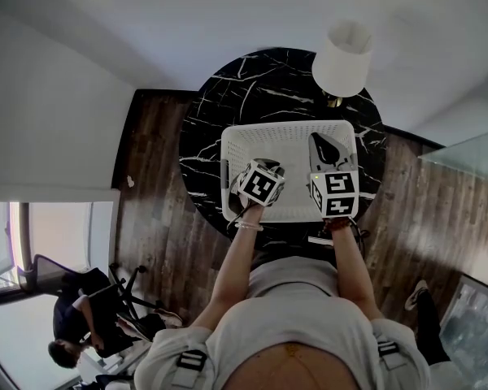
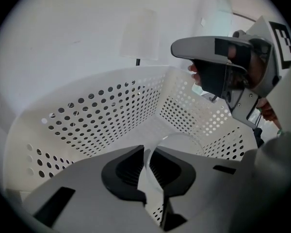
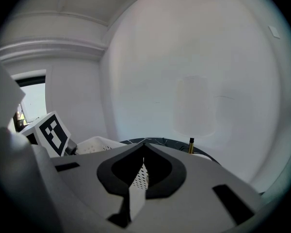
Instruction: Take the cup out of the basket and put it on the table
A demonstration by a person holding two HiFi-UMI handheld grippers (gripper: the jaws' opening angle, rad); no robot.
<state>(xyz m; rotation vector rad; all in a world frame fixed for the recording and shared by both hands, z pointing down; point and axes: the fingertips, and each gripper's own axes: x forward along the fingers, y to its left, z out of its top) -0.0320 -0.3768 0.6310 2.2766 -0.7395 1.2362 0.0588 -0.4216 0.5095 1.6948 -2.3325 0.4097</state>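
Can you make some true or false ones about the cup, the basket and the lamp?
1. The left gripper pinches the clear cup by its wall. True.
2. The basket sits on the floor. False: it sits on the black marble table.
3. The lamp stands on the table. True.
4. The basket is black. False: it is white, with little holes.
5. The right gripper holds a cup too. False: its jaws are together, with no cup.
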